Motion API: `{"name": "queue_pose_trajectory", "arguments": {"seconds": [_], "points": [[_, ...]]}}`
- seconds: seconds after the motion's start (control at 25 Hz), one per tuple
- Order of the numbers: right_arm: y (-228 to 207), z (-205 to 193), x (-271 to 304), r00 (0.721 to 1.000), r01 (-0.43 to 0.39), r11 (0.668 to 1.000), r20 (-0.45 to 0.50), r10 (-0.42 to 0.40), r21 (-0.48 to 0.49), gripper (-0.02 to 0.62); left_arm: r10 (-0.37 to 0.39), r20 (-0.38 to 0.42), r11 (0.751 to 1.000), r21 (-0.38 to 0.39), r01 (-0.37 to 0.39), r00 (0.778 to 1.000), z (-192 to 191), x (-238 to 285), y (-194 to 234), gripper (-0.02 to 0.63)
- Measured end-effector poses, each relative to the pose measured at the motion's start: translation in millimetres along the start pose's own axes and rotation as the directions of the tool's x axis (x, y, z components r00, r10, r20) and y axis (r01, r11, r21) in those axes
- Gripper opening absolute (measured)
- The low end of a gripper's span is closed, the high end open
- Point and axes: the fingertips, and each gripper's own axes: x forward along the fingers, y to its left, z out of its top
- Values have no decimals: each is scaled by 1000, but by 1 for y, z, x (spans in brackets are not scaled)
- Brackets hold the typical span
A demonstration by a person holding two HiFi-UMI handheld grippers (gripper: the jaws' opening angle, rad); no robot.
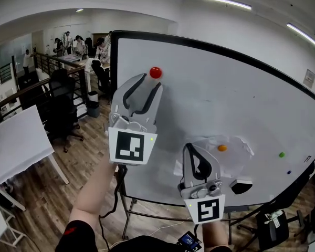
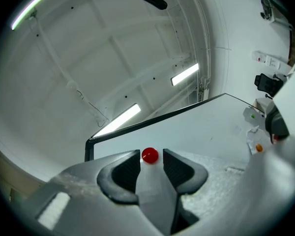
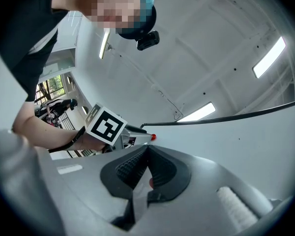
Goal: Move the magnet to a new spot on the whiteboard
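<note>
A round red magnet [image 1: 155, 72] sticks to the upper left part of the whiteboard [image 1: 215, 98]. My left gripper [image 1: 150, 81] is raised to it, open, and the magnet [image 2: 150, 155] lies between the two fingertips with a small gap on each side. My right gripper [image 1: 191, 148] hangs lower, in front of the board's bottom part, with its jaws shut and nothing in them [image 3: 147, 149]. From the right gripper view, the left gripper's marker cube [image 3: 105, 126] and the red magnet [image 3: 153, 137] show against the board.
An orange magnet [image 1: 222, 148] sits on a crumpled paper patch [image 1: 236, 154], with a green magnet [image 1: 282, 154] further right. A black eraser [image 1: 241, 186] lies near the bottom edge. Left of the board stand office chairs [image 1: 60, 104], a white table [image 1: 16, 143] and several people.
</note>
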Motion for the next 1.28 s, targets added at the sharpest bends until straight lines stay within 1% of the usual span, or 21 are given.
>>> {"name": "queue_pose_trajectory", "arguments": {"seconds": [0.08, 0.24, 0.36, 0.52, 0.76, 1.28], "points": [[2, 2, 1, 1000, -2, 1000, 10, 2, 8, 2, 2, 6, 1000, 12, -3, 1000, 1, -7, 1, 152], [6, 0, 2, 1000, -18, 1000, 13, 17, 21, 2, 23, 31, 999, 29, -24, 999, 4, -22, 2, 100], [8, -3, 2, 1000, -24, 999, 15, 24, 32, 2, 15, 34, 1000, 26, -16, 999, 5, -34, -2, 63], [12, -3, 2, 999, -31, 998, 19, 30, 48, 2, 15, 36, 998, 53, -17, 999, 6, -48, -9, 10], [18, -4, 1, 998, -54, 996, 30, 53, 64, 2, 17, 1, 999, 43, -17, 1000, -6, -63, -15, 2], [34, -19, -1, 995, -96, 989, 13, 95, 115, 2, -23, -97, 1000, -3, 22, 995, -46, -101, -48, 0]]}}
